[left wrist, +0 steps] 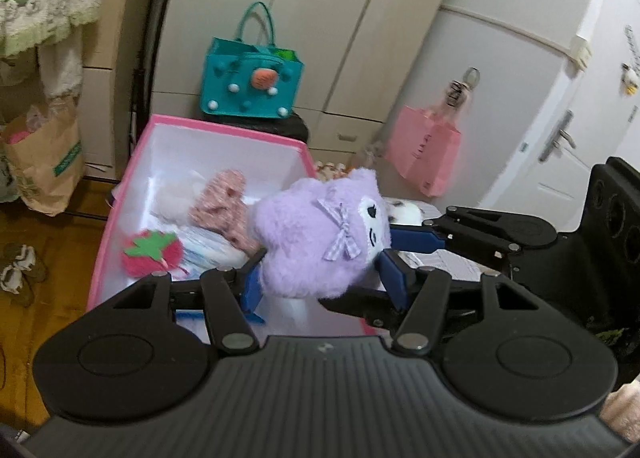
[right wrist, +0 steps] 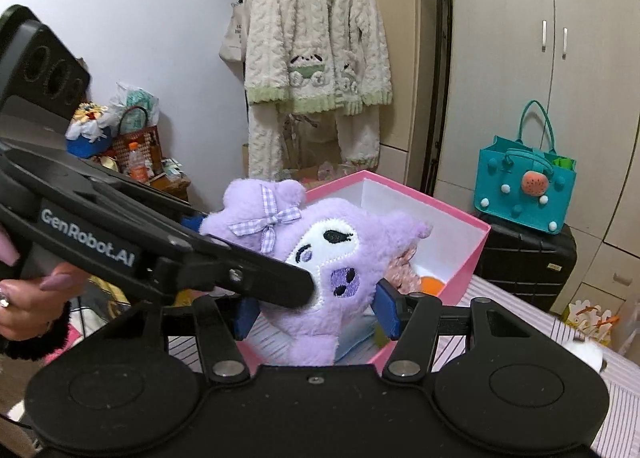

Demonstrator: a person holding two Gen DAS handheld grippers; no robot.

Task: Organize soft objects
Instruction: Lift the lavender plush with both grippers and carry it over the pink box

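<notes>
A purple plush toy (left wrist: 320,234) with a checked bow is held above the pink box (left wrist: 224,130). It also shows in the right wrist view (right wrist: 320,258). My left gripper (left wrist: 320,282) is shut on the plush, blue pads on both its sides. My right gripper (right wrist: 316,314) is also shut on it, and reaches in from the right in the left wrist view (left wrist: 404,246). In the box lie a red strawberry plush (left wrist: 152,254), a pink patterned soft item (left wrist: 220,210) and white fabric. The box also shows in the right wrist view (right wrist: 472,250).
A teal felt bag (left wrist: 252,82) stands on a black suitcase (right wrist: 528,254) behind the box. A pink bag (left wrist: 428,150) hangs on the wardrobe. A fleece robe (right wrist: 316,46) hangs on a rack. A striped bed sheet (right wrist: 520,322) lies under the box.
</notes>
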